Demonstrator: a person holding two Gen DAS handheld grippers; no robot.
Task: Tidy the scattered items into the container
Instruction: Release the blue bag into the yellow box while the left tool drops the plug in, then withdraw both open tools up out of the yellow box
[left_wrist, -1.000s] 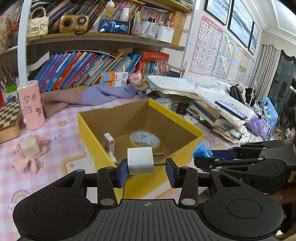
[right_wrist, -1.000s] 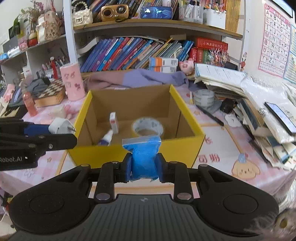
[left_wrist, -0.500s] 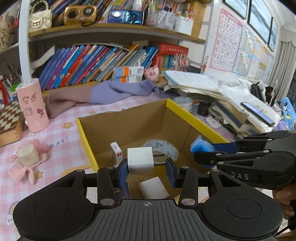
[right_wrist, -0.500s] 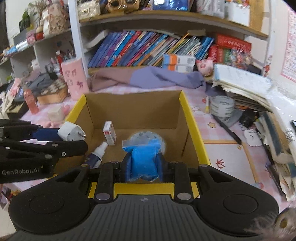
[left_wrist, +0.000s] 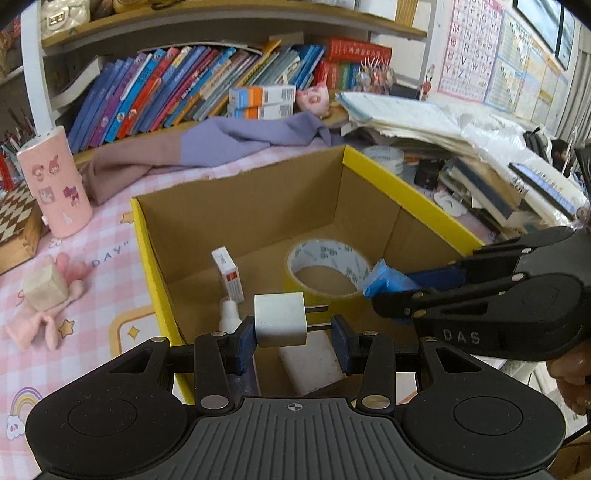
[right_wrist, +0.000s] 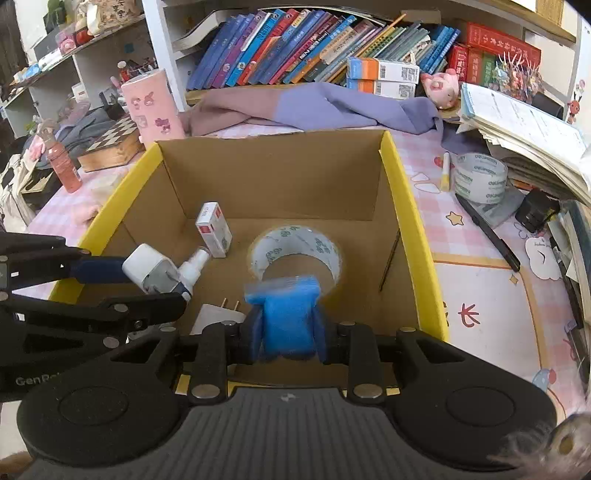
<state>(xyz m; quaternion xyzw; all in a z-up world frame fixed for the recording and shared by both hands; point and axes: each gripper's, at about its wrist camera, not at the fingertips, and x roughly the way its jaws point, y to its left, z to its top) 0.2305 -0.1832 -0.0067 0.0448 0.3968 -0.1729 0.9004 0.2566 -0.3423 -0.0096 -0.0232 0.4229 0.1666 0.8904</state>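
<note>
Left gripper (left_wrist: 293, 341) clamped on white charger plug (left_wrist: 280, 324), prongs against right pad; right gripper (right_wrist: 288, 334) clamped on blue packet (right_wrist: 284, 314). Both loads hang over open yellow box (left_wrist: 406, 195), past near wall.

Release advice: let go only with load clear of rim, low, one side at a time, avoiding other gripper.

Box contents ahead of jaws: tape roll (right_wrist: 295, 251), small red-white carton (right_wrist: 214, 229), spray bottle (right_wrist: 192, 266), second white plug (right_wrist: 218, 314) just below-left of right gripper.
</note>
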